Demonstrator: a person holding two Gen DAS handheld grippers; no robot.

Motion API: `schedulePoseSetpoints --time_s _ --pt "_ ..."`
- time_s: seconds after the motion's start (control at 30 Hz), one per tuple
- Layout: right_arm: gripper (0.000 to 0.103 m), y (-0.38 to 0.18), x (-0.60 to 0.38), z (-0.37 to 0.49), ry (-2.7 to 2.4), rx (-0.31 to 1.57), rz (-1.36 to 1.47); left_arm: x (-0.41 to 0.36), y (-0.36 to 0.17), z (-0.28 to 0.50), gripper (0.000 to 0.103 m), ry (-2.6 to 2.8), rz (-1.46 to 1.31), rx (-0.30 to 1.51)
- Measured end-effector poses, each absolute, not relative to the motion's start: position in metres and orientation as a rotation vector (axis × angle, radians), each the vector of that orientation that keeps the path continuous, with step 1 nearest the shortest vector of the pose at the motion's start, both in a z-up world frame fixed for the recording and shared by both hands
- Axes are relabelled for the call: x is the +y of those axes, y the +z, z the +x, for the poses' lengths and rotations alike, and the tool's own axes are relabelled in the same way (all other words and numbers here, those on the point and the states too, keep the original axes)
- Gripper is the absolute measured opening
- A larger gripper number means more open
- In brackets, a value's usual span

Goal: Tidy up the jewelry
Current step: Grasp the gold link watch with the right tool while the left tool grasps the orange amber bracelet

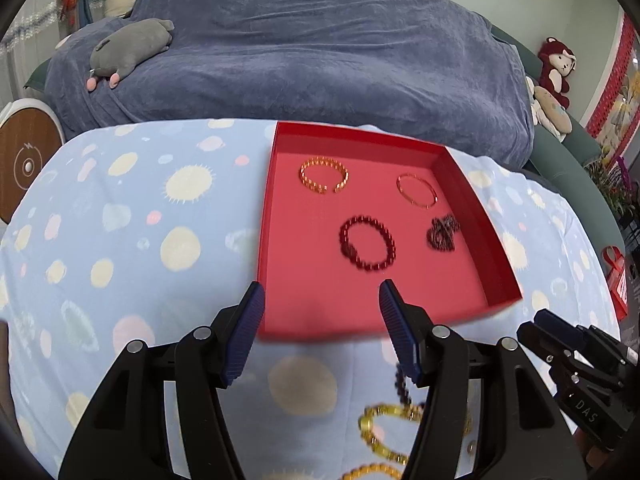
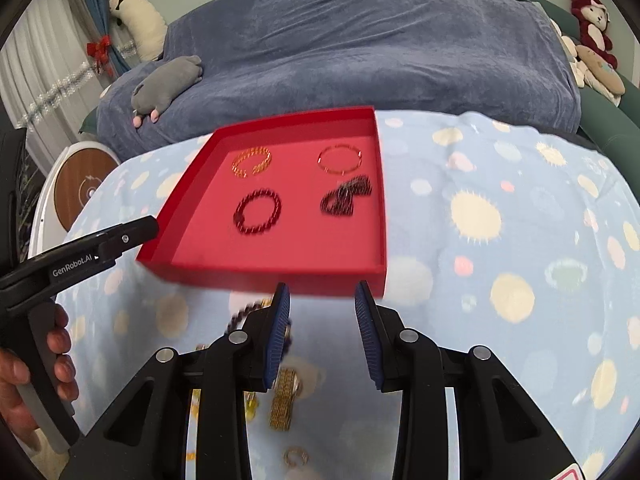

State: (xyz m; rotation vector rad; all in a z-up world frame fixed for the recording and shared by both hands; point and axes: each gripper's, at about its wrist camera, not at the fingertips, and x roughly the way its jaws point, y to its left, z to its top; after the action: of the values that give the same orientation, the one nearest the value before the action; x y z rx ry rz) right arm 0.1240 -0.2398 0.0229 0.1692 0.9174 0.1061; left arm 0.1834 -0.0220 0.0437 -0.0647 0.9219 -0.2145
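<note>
A red tray [image 1: 296, 240] [image 2: 280, 256] lies on the dotted blue cloth. It holds a gold chain bracelet [image 1: 324, 176], a thin bangle [image 1: 416, 190], a dark red bead bracelet [image 1: 366, 244] and a clump of dark beads [image 1: 442, 232]. My left gripper [image 1: 321, 292] hangs open over the tray's near edge, nothing between its fingers. My right gripper [image 2: 323, 291] is open too, empty, at the tray's near right corner. Loose pieces lie in front of the tray: a yellow bead bracelet [image 1: 380, 428], a dark bead string [image 2: 240, 316], a gold mesh band [image 2: 282, 404] and a small ring [image 2: 296, 456].
Behind the table a blue blanket [image 1: 320, 52] covers a sofa with a grey plush toy [image 1: 128, 46] on it. A round wooden-topped device [image 1: 28, 160] stands at the left. A person's hand [image 2: 24, 380] grips the left gripper's handle.
</note>
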Motion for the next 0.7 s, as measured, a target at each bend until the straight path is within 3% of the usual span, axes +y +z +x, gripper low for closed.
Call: schedulePoseSetpoints --time_s 0.7 --pt "0.027 -0.03 -0.207 0.07 0.146 1.015 0.157 -0.016 -0.01 0.11 0.056 -0.156 -0.108 1.045"
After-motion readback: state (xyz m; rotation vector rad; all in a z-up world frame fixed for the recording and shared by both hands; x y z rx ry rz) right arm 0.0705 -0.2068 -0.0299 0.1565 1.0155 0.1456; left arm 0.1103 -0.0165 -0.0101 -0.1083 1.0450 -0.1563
